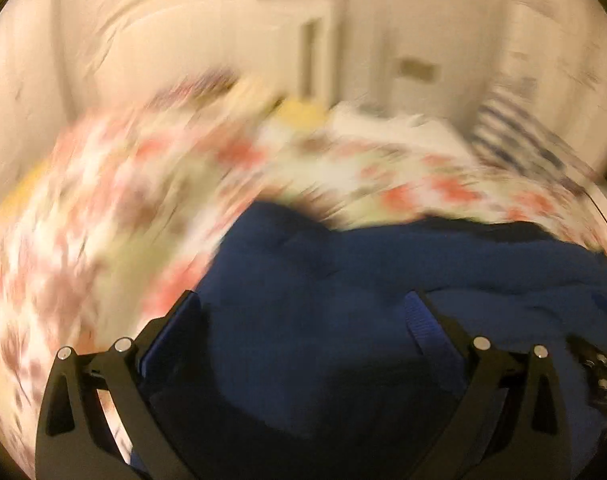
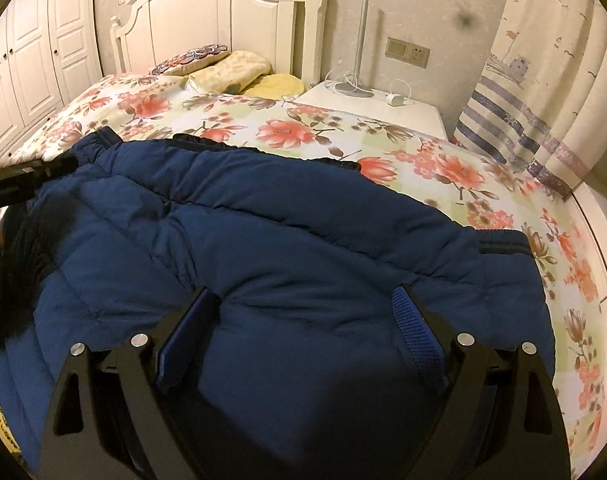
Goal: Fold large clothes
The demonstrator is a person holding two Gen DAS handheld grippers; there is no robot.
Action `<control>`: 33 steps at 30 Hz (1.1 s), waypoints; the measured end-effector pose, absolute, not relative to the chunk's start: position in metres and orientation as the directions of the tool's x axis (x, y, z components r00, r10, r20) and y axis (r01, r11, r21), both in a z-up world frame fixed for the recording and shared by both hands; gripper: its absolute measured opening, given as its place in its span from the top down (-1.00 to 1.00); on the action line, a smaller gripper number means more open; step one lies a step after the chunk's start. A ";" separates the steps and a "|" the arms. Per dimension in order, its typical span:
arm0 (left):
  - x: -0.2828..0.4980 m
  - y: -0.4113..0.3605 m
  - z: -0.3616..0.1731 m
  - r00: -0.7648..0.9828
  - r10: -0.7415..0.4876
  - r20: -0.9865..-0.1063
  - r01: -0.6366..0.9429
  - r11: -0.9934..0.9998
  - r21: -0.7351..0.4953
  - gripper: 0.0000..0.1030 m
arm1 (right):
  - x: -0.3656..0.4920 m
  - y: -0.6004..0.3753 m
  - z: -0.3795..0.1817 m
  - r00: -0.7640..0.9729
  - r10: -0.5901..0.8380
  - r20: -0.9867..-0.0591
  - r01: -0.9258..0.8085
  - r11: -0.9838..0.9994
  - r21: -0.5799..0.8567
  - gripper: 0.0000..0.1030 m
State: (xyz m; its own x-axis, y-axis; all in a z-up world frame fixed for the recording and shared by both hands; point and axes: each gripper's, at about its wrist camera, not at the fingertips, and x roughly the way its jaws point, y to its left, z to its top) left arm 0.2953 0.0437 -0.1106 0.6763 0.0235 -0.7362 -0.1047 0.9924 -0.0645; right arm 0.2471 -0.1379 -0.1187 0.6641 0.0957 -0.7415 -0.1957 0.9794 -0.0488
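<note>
Now, jacket: blue jacket (image 2: 263, 248) lies spread on the bed (image 2: 443, 152), just below both grippers.
Right gripper (image 2: 307, 316): wide, holding nothing.
Left gripper (image 1: 303, 320): wide over the jacket, view blurred.
Risk: puffy padding may spring back or slip, so a fold could come undone.
Around: pillows (image 2: 231, 68) and nightstand (image 2: 367, 108) far ahead; nothing in the way.

Warm, yellowish indoor light, fairly dim. The left wrist view is smeared with motion blur, the floral bedspread (image 1: 103, 200) streaking beyond the gripper. The right wrist view is sharp, with fisheye bending and dark corners, and soft shadow on the blue jacket (image 2: 263, 248).
</note>
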 end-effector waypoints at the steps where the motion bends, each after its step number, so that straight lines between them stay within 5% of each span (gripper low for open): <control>1: 0.300 0.059 -0.119 0.650 -0.033 -0.759 -0.132 0.979 -0.156 -0.95 | 0.246 -0.139 -0.118 0.666 0.102 -0.739 -0.196 0.980 -0.042 -0.67; 8: 0.309 0.070 -0.128 0.607 -0.061 -0.792 -0.173 0.963 -0.207 -0.96 | 0.239 -0.146 -0.111 0.680 0.125 -0.722 -0.191 0.982 -0.011 -0.67; 13: 0.310 0.073 -0.129 0.615 -0.065 -0.786 -0.174 0.961 -0.215 -0.96 | 0.213 -0.203 -0.088 0.750 0.050 -0.660 -0.009 0.998 0.065 -0.67; 19: 0.305 0.072 -0.124 0.637 -0.056 -0.769 -0.174 0.961 -0.214 -0.96 | 0.212 -0.258 -0.120 0.687 0.074 -0.723 0.100 0.976 0.195 -0.68; 24: 0.287 0.072 -0.107 0.688 -0.030 -0.725 -0.181 0.961 -0.212 -0.95 | 0.199 -0.237 -0.100 0.726 -0.038 -0.687 0.123 0.990 0.075 -0.68; 28: 0.241 0.046 -0.071 0.770 -0.036 -0.637 -0.087 0.983 -0.161 -0.95 | 0.162 -0.190 -0.068 0.796 0.013 -0.606 -0.008 1.000 0.012 -0.68; 33: 0.191 -0.035 -0.074 0.800 -0.038 -0.599 0.125 0.987 0.104 -0.96 | 0.138 -0.098 -0.079 0.784 0.066 -0.617 -0.261 0.937 -0.231 -0.68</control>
State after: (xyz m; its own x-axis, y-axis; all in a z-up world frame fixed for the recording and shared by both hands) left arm 0.1913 -0.0345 -0.0738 0.7999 -0.0384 -0.5989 0.1251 0.9867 0.1038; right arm 0.1382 -0.0982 -0.0794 0.7842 0.0663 -0.6170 -0.2610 0.9373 -0.2310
